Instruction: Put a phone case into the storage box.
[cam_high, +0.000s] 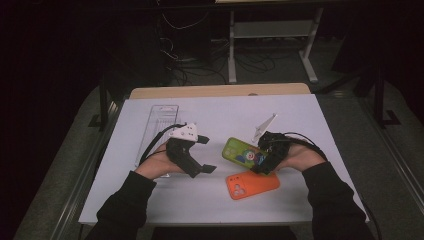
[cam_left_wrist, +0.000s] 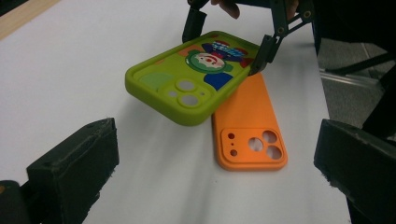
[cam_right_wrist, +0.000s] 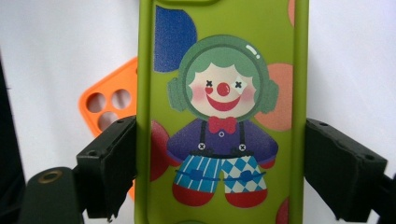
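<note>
White tabletop (cam_high: 150, 200) bears a clear plastic package (cam_high: 155, 125) toward its left edge. Beside it the left tool (cam_high: 205, 154) gapes wide, holding nothing. Right of centre, the right tool (cam_high: 261, 161) clamps a green clown-print phone case (cam_high: 239, 152), raised over an orange phone case (cam_high: 252, 184). No readable writing.

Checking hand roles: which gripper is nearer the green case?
Right. The right gripper clamps the green case across its sides, lifting it. The left gripper is open, off the case's far end, not touching.
</note>
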